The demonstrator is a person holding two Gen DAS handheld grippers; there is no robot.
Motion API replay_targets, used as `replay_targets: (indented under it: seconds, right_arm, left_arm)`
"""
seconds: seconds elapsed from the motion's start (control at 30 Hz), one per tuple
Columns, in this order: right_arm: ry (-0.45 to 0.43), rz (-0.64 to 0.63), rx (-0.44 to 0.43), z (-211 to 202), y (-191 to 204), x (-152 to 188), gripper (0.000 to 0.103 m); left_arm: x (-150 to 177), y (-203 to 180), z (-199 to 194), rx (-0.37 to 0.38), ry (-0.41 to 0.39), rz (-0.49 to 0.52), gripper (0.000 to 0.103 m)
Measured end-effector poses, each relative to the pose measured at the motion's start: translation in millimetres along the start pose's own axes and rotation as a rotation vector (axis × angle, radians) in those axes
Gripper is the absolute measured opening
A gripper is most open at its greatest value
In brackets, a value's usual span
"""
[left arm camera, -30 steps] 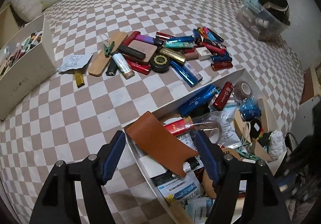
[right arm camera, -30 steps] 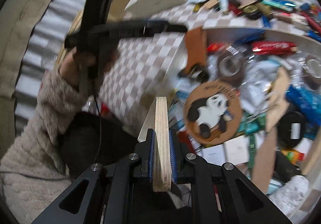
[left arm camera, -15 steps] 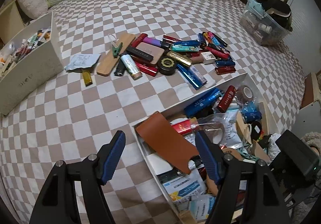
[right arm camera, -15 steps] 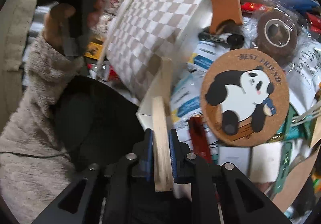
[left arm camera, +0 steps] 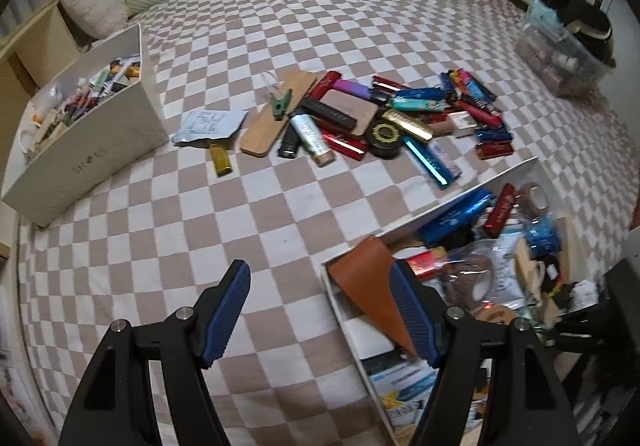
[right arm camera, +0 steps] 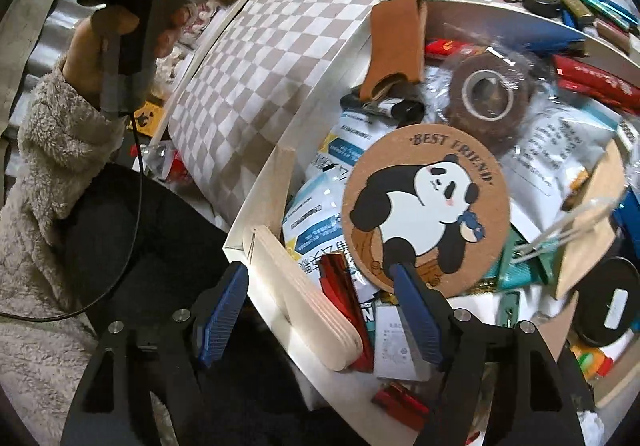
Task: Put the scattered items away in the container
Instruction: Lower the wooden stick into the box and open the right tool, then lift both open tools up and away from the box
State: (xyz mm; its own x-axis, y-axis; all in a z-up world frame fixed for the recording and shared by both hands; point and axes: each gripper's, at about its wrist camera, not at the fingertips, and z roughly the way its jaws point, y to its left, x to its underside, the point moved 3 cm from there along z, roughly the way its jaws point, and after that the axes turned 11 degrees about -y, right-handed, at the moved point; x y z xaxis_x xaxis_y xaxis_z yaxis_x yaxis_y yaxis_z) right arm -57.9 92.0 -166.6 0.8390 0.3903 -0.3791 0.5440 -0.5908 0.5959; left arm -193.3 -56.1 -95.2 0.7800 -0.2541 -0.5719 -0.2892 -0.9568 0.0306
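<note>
Leaning on the near corner of the box (right arm camera: 256, 222), the wooden slat (right arm camera: 304, 294) sits half inside it, one end on the rim and the other down among the clutter, which looks like a drop made at the nearest wall rather than deep in the pile. It lies between the two blue pads of the right claw (right arm camera: 320, 310), touching neither. That claw has just been opening, its jaws now stand wide, and it holds nothing.

Beside the slat lie a red packet (right arm camera: 340, 286), printed pouches and the panda coaster (right arm camera: 424, 214), with a tape roll (right arm camera: 484, 94) and a brown leather sleeve (right arm camera: 396, 46) farther in; the sleeve hangs over the far wall. The box is nearly full, so I judge that later items will have to be laid on top.

On the checked bed, well apart from the box, the pile (left arm camera: 384, 118) of lighters, tubes and another wooden slat (left arm camera: 276, 114) remains to be cleared. The left claw (left arm camera: 324, 314) hovers above the bed at the box's edge, jaws apart and empty, probably waiting its turn. A second, cream box (left arm camera: 92, 138) stands at the far left.
</note>
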Motion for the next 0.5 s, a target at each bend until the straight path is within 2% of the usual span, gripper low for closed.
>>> replay_targets:
  seconds: [0.27, 0.5]
  right_arm:
    - [-0.046, 0.052, -0.023, -9.7, -3.5, 1.9, 0.075]
    - [-0.099, 0.08, -0.045, -25.0, -4.8, 6.8, 0.075]
  left_arm:
    - [1.7, 2.2, 20.1, -0.063, 0.046, 0.03, 0.072]
    - [7.9, -5.4, 51.9, -0.153, 0.117, 0.158, 0.072]
